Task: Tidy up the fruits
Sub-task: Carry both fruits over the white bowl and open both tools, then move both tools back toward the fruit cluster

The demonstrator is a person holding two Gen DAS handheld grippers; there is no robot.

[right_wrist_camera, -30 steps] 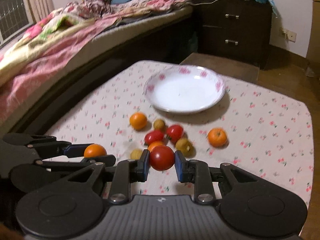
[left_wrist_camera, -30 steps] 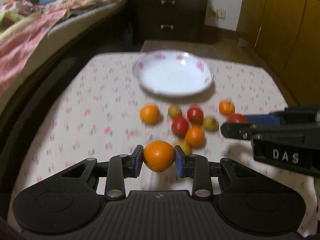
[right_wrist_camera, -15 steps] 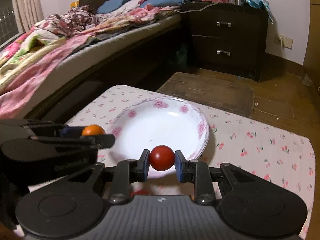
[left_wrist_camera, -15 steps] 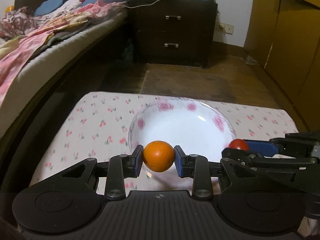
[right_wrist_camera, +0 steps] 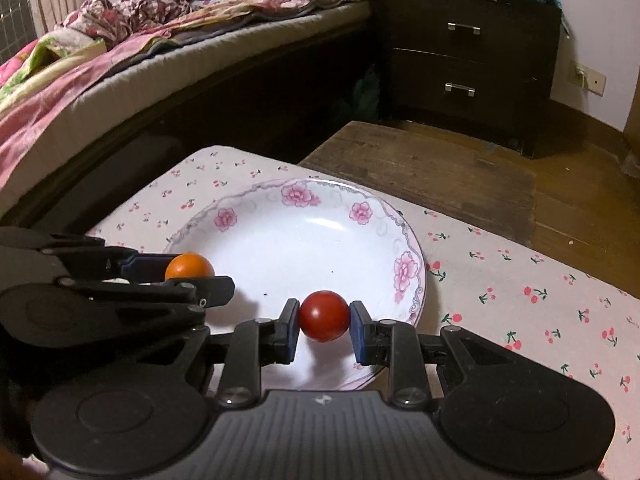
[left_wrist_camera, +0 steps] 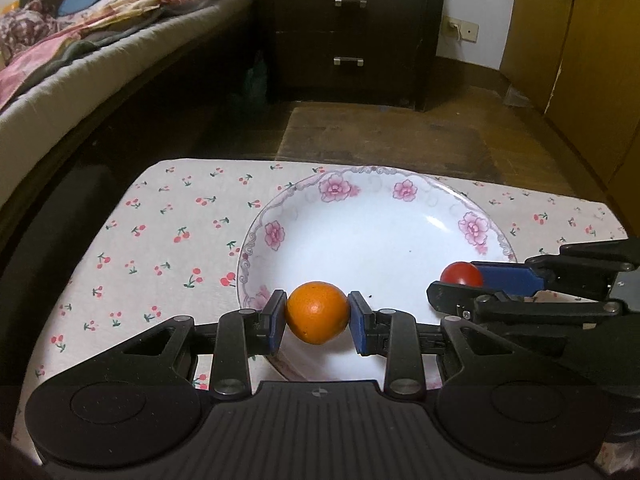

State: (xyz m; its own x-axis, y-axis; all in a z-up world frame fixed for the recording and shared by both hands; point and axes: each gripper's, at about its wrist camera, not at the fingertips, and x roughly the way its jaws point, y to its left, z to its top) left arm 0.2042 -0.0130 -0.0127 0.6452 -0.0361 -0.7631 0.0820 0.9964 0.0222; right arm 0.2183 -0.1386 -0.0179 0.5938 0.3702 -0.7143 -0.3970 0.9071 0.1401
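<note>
My left gripper (left_wrist_camera: 317,313) is shut on an orange (left_wrist_camera: 317,312) and holds it over the near left part of a white plate with pink flowers (left_wrist_camera: 404,191). My right gripper (right_wrist_camera: 323,317) is shut on a red tomato (right_wrist_camera: 323,316) and holds it over the near part of the same plate (right_wrist_camera: 296,194). The tomato also shows in the left wrist view (left_wrist_camera: 461,273), and the orange in the right wrist view (right_wrist_camera: 189,265). The plate holds no fruit. The other fruits are out of view.
The plate sits on a table with a cherry-print cloth (left_wrist_camera: 168,224) whose far edge lies just beyond it. A bed (right_wrist_camera: 120,64) runs along the left. A dark nightstand with drawers (left_wrist_camera: 352,32) stands on the wooden floor behind.
Both grippers have moved forward from the pile of fruits to above the plate, each still holding its fruit. The plate now fills the middle of both views.
</note>
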